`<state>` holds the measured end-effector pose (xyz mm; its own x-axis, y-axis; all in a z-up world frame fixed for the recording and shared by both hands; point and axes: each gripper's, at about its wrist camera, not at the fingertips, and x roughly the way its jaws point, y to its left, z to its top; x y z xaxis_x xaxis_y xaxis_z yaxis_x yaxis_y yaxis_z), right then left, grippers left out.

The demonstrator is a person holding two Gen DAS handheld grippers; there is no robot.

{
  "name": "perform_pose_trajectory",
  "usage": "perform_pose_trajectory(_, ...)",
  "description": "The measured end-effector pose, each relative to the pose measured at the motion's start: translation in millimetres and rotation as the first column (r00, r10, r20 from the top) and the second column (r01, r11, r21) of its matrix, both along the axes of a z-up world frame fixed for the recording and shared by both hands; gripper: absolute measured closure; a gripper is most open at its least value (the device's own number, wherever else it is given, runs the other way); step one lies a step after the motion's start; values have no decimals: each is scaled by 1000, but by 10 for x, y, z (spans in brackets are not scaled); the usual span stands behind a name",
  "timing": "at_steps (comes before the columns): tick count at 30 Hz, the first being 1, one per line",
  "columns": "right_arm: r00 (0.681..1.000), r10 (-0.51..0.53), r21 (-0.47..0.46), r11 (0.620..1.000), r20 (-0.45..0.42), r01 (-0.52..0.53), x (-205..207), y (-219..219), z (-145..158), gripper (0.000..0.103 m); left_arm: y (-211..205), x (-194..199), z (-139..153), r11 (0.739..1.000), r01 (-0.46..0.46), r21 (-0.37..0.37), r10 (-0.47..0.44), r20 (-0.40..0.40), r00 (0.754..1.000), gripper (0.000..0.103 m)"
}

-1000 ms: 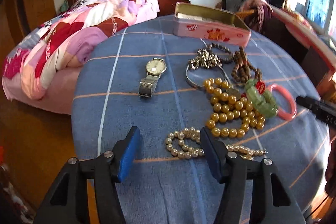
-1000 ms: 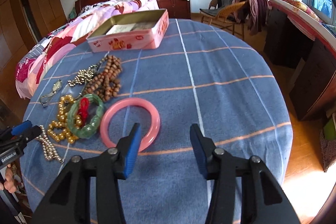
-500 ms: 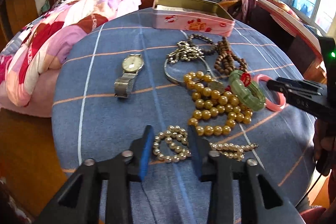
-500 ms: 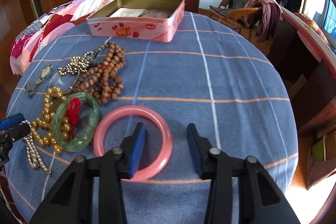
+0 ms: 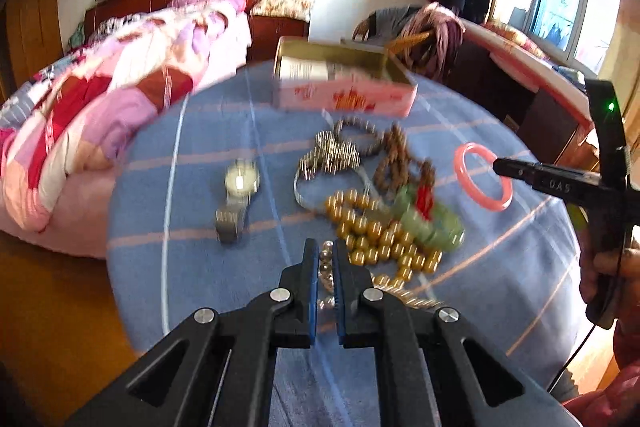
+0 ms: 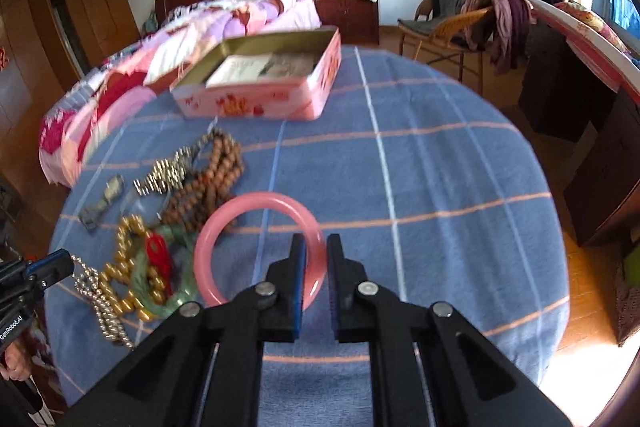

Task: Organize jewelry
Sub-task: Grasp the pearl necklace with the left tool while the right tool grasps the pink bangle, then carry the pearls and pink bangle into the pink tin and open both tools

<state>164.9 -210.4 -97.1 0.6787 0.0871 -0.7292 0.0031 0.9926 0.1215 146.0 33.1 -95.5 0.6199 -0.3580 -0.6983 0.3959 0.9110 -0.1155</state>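
Observation:
My left gripper (image 5: 325, 255) has its jaws closing tight on the pearl necklace (image 5: 326, 267). Pearls sit between the blue pads, and the rest of the strand (image 5: 404, 297) trails onto the cloth. My right gripper (image 6: 316, 251) has its jaws closing on the pink bangle (image 6: 256, 201), gripping its near right rim. The left wrist view shows that bangle (image 5: 458, 169) tilted up off the table at the tip of the right gripper (image 5: 506, 167). The open pink tin (image 6: 256, 105) stands at the far side. In the right wrist view the left gripper (image 6: 50, 267) is at the lower left.
On the blue checked tablecloth (image 6: 420, 187) lie a wristwatch (image 5: 236, 195), a silver chain (image 5: 332, 151), brown wooden beads (image 5: 396, 155), gold beads (image 5: 372, 231) and a green jade bracelet (image 5: 434, 225). A bed (image 5: 100, 115) is on the left, a chair with clothes (image 6: 480, 15) behind.
Both grippers went from open to shut, the left on the pearl necklace, the right on the pink bangle. Both have risen a little, and the bangle's gripped side has come up off the cloth.

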Motion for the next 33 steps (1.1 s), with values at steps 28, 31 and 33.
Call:
perform_pose_trajectory(28, 978, -118, 29, 993, 173, 115, 1610, 137, 276, 90, -621, 1895, 797, 965, 50, -258, 13, 237, 971, 98)
perform_pose_trajectory(31, 983, -111, -2, 994, 147, 113, 1758, 199, 94, 90, -711, 2143, 576, 972, 34, -235, 15, 203, 979, 98)
perform_pose_trajectory(33, 985, -107, -13, 994, 134, 110, 1804, 214, 3, 90, -770, 2294, 395, 978, 9, -210, 25, 158, 987, 98)
